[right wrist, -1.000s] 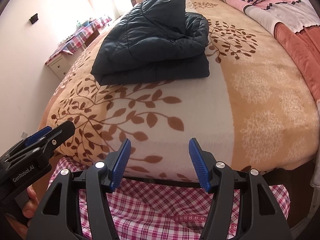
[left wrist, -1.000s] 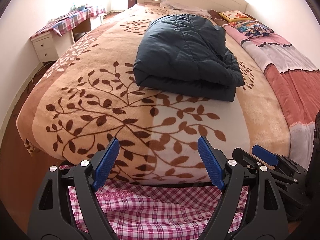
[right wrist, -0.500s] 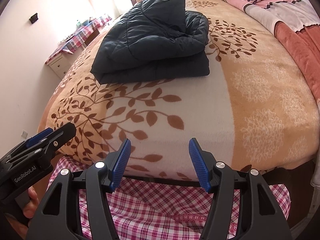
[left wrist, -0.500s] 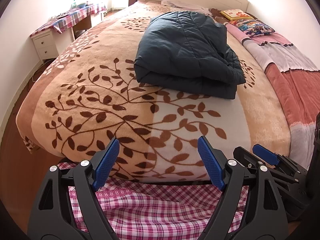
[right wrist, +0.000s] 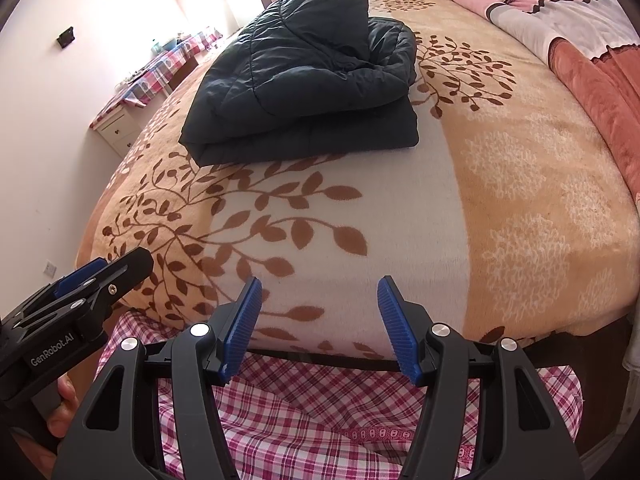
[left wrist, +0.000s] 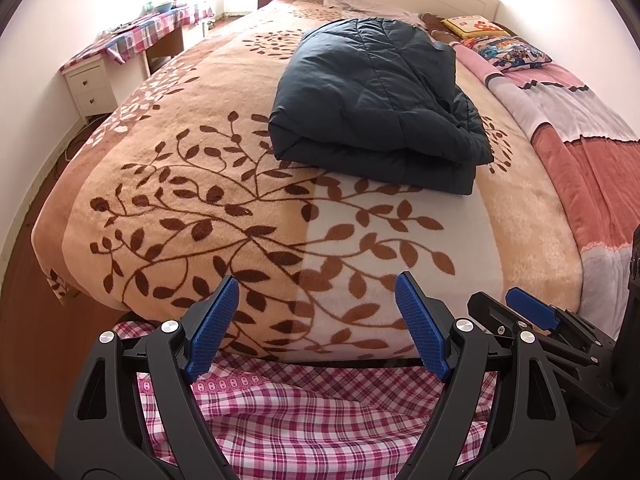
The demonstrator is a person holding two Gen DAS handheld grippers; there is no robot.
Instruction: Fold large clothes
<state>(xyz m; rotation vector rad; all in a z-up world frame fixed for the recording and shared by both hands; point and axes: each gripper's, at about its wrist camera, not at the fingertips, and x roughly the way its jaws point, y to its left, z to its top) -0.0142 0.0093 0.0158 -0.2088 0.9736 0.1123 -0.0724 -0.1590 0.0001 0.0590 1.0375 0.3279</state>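
Observation:
A dark navy padded jacket (left wrist: 380, 100) (right wrist: 308, 80) lies folded in a thick bundle on the bed's tan blanket with brown leaf print (left wrist: 240, 216) (right wrist: 500, 200). Both grippers hang off the foot of the bed, well short of the jacket. My left gripper (left wrist: 316, 300) stands open, its blue pads empty. My right gripper (right wrist: 318, 300) is open too, nothing between its pads. The right gripper's tip (left wrist: 532, 314) shows at the lower right of the left wrist view. The left gripper (right wrist: 100, 276) shows at the lower left of the right wrist view.
A pink plaid sheet (left wrist: 320, 412) hangs below the blanket at the bed's foot. A pink and grey quilt (left wrist: 580, 128) and patterned pillows (left wrist: 504, 48) fill the bed's right side. A white nightstand (left wrist: 90, 88) and a plaid-covered desk (left wrist: 152, 32) stand at the left wall.

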